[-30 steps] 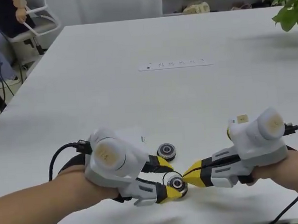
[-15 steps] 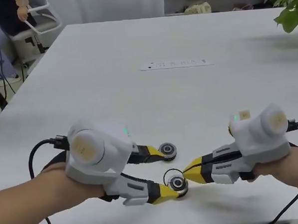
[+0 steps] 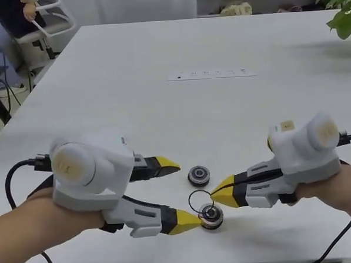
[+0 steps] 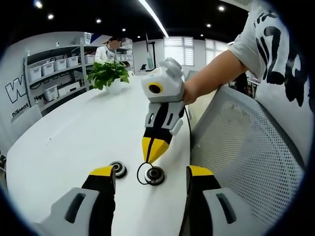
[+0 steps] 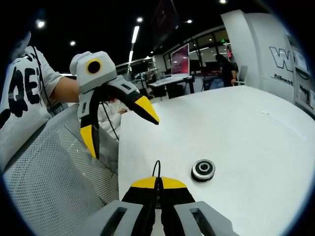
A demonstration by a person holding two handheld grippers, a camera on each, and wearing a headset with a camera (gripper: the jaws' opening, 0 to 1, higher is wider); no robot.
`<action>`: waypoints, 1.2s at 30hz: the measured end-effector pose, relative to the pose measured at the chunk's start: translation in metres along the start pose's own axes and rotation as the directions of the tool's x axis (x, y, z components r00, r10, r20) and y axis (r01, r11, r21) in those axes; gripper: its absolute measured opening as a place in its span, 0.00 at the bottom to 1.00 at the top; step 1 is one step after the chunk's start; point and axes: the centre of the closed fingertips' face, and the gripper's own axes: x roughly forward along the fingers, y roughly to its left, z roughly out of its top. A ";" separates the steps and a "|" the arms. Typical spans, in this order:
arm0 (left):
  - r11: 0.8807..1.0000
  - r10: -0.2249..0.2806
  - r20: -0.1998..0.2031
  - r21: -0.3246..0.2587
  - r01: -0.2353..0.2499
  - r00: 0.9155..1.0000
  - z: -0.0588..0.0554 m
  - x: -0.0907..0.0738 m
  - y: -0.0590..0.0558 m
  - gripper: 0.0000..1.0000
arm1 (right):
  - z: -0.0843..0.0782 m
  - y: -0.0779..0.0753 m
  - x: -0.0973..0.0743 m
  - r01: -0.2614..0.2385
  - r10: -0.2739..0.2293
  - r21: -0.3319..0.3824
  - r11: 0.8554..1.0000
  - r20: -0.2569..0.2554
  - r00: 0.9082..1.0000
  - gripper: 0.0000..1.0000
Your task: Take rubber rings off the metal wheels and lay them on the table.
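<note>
Right gripper (image 3: 214, 192) is pinched shut on the thin black rubber ring (image 3: 191, 200). The loop hangs from its tips, just beside the near metal wheel (image 3: 212, 215); cannot tell whether it is fully free. Left gripper (image 3: 178, 192) is wide and empty, lower tip by that wheel. The second wheel (image 3: 198, 175) lies just beyond on the worktop (image 3: 162, 108) and looks ringed. Step: peeling. Next, likely: draw the ring clear and lay it flat.

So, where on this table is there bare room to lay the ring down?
The broad bare stretch of table between the socket strip and the far wheel is free, as is the side toward the plant. It is crowded near the front edge, where the open left gripper, the right gripper pinching the rubber ring and the near wheel meet.
</note>
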 end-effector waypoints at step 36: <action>0.994 0.093 -0.005 -0.065 -0.093 0.996 -0.024 -0.030 0.012 0.83 | 0.021 0.002 0.036 -0.017 0.018 -0.017 1.000 0.011 1.000 0.00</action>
